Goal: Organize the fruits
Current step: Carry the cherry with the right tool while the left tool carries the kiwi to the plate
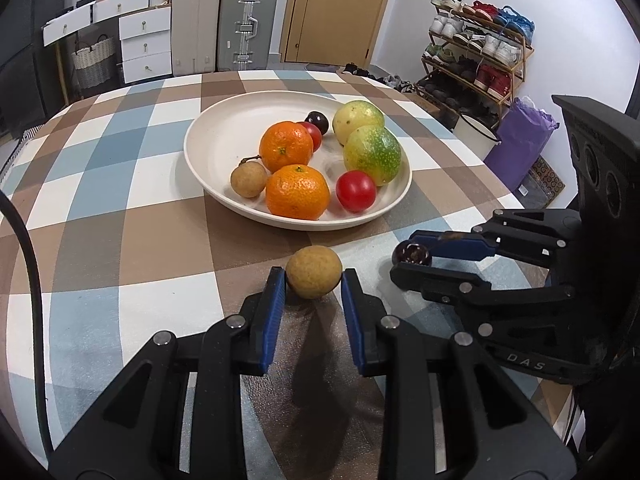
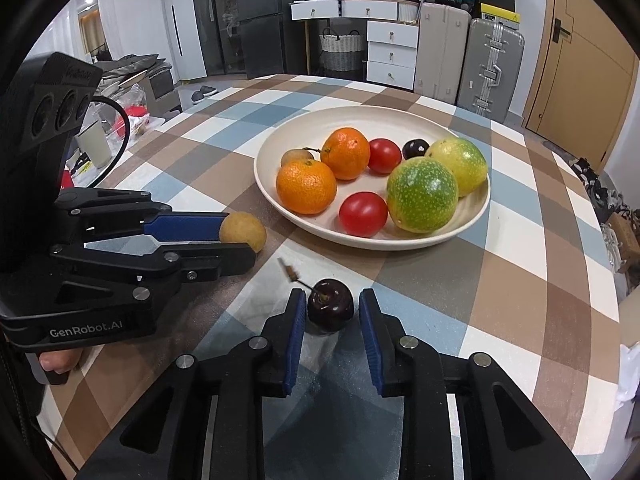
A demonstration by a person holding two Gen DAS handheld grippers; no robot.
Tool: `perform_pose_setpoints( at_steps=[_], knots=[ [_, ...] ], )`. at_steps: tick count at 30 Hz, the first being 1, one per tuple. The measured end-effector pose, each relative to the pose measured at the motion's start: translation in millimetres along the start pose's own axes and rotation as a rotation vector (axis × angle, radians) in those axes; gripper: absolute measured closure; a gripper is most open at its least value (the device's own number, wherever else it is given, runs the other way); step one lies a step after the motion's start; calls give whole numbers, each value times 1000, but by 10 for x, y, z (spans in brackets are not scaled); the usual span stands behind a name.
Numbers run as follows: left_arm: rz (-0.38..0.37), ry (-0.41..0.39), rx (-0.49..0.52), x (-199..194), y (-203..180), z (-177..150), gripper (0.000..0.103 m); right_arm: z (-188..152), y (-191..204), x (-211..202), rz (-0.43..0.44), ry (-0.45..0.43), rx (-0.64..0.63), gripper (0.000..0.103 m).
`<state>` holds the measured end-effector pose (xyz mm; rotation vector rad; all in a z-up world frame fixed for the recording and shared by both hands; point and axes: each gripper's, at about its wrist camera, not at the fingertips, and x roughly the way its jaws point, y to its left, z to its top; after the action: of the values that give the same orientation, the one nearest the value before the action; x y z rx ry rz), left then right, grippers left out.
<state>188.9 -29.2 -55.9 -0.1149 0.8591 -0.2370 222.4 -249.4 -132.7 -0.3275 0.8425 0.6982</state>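
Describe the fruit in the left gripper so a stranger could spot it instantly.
Start at the cream plate on the checked tablecloth. On the cloth just in front of it, the left gripper pinches a small round tan longan. Unlike the dark cherry alongside, it is matte, pale brown and stemless.

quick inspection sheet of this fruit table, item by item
surface: round table under a brown, blue and white checked cloth.
job's things: cream shallow plate holding two oranges, two red tomatoes, two green-yellow passion fruits, one tan longan, one dark cherry; second tan longan and second dark cherry off the plate, on the cloth.
clutter: small stem scrap by the cherry.
grippers: left gripper jaws shut on the longan; right gripper jaws around the cherry, near pad touching, far pad showing a slight gap.
cables: black cable at the table edge.
surroundings: suitcases, white drawers, shoe rack, wooden door.
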Motion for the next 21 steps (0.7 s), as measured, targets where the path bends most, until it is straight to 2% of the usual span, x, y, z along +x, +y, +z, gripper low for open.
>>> perform_pose_setpoints(
  at_steps=[21],
  knots=[
    [88, -148, -27, -392, 83, 167, 77, 163, -107, -409, 19, -158, 27, 80]
  ],
)
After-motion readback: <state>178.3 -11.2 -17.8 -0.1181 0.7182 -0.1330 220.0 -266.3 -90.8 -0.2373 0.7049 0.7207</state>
